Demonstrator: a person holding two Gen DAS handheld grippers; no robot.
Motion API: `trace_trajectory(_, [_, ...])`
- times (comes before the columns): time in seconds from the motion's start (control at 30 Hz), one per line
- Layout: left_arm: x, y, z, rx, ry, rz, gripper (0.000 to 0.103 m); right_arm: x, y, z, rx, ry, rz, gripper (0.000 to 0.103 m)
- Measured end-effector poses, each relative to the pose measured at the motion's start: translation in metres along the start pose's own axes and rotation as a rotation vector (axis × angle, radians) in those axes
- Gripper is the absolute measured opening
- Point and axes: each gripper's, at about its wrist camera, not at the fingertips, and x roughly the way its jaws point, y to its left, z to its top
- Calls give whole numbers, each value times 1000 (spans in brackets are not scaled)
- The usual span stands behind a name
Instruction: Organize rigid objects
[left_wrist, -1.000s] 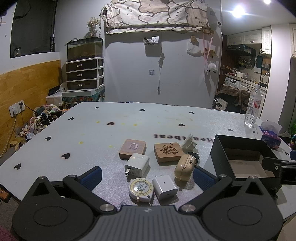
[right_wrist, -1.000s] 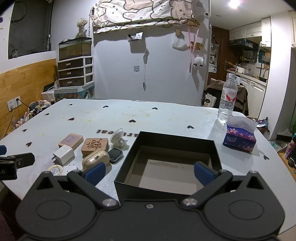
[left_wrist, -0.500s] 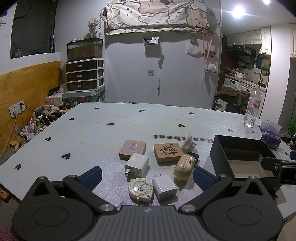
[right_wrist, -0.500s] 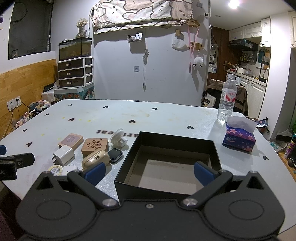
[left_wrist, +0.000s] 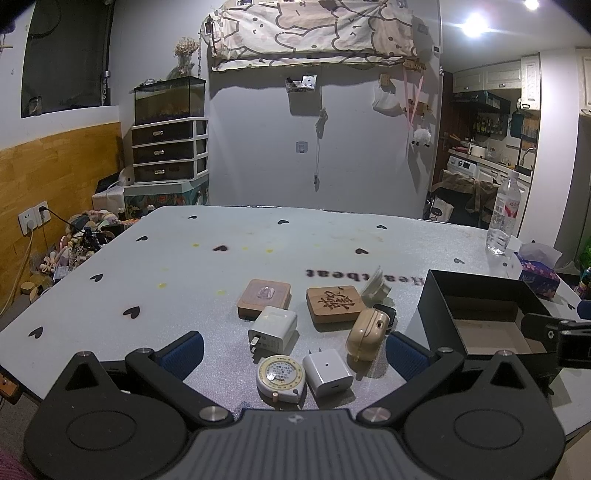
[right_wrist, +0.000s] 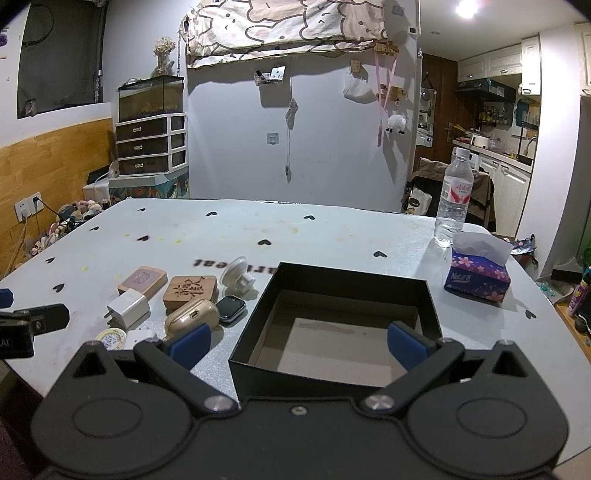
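Note:
Small items lie clustered on the table: a round tape measure (left_wrist: 280, 377), two white chargers (left_wrist: 327, 371) (left_wrist: 273, 329), a beige earbud case (left_wrist: 365, 333), two wooden blocks (left_wrist: 263, 297) (left_wrist: 334, 304), a smartwatch (right_wrist: 231, 308) and a white round holder (right_wrist: 238, 276). An empty black box (right_wrist: 347, 284) stands to their right. My left gripper (left_wrist: 293, 350) is open above the near items. My right gripper (right_wrist: 297, 345) is open in front of the box.
A water bottle (right_wrist: 453, 195) and a purple tissue box (right_wrist: 478, 271) stand at the table's right side. The grey table (left_wrist: 221, 269) carries black heart marks. Drawers and a fish tank stand by the far wall.

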Motion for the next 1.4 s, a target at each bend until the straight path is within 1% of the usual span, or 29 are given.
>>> trace_trajectory(0.1, [0,-1,1,1,-5,2,103,-1,-5,0,4,-9,-4,103])
trace_trajectory(0.17, [-5,-9,3,3,-16,3,103,-8,-9,0,8,-22,-16,103])
trace_trajectory(0.3, [-2,-7,9,-3,-37,9,103,-9,-21,6,23,-47,-47,103])
trace_trajectory(0.47, [10,-1,12,-18,-46,23,103,-6,-45,17,56,-69,-116,103])
trace_trajectory(0.67, [29,5,13,-35,-22,51,103,4,-84,24,119,-63,-204,103])
trace_trajectory(0.77, [38,8,11,-46,-5,63,103,14,-103,24,152,-43,-232,103])
trace_trajectory(0.9, [57,12,3,-52,43,86,103,30,-121,19,179,-13,-250,103])
trace_trajectory(1.0, [69,15,-6,-56,87,82,103,45,-130,12,191,30,-248,103])
trace_trajectory(1.13, [82,19,-19,-64,145,77,103,60,-140,3,191,68,-252,102])
trace_trajectory(1.3, [94,23,-32,-63,201,74,102,81,-148,-5,204,139,-231,97])
trace_trajectory(1.4, [100,25,-37,-74,225,74,100,96,-153,-10,227,207,-217,97])
